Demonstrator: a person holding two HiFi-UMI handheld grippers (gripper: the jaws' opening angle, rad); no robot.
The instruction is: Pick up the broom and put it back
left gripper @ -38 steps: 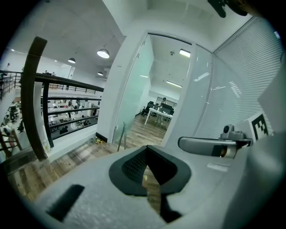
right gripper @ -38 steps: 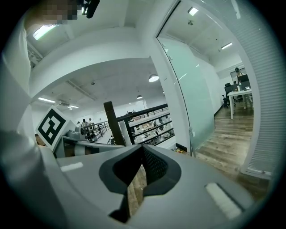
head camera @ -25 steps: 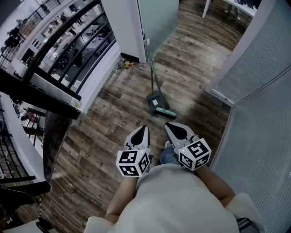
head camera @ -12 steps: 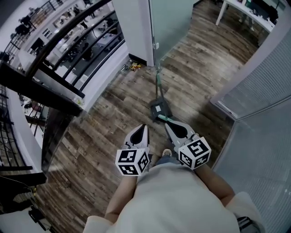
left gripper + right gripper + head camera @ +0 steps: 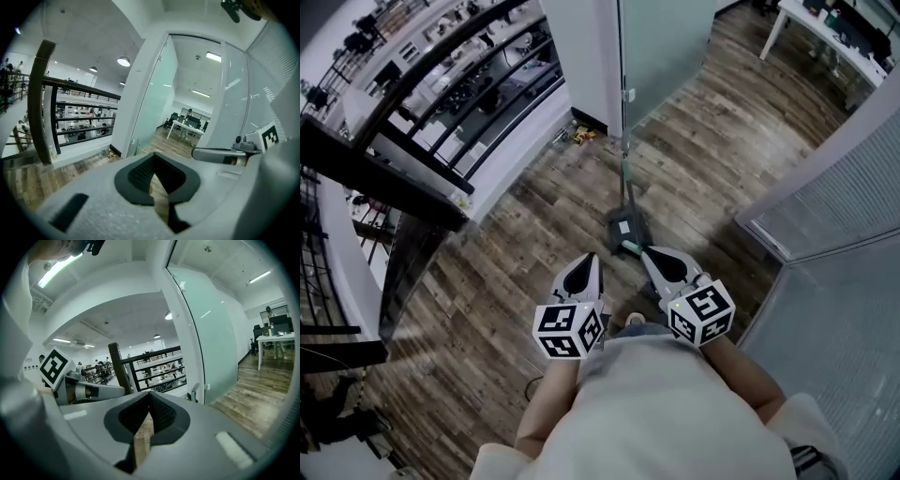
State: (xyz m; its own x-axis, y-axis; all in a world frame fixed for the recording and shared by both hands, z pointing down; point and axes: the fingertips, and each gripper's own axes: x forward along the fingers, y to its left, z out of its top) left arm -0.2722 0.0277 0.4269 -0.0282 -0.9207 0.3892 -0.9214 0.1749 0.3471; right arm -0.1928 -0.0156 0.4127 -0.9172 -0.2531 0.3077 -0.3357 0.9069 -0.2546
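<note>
The left gripper (image 5: pixel 592 262) and right gripper (image 5: pixel 649 256) are carried closed and empty at lower centre, aimed at the broom (image 5: pixel 623 227) just above, presumably readied for pickup.

The broom (image 5: pixel 624 228) has a thin green handle and a dark grey head with a teal strip along its near edge. Its head sits on the wood-plank floor (image 5: pixel 534 234). The handle points away toward the foot of the glass panel (image 5: pixel 661 47).

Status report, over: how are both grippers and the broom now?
Left gripper shut, empty. Right gripper shut, empty. Broom on wooden floor ahead, by glass door, not held. Path clear.
</note>
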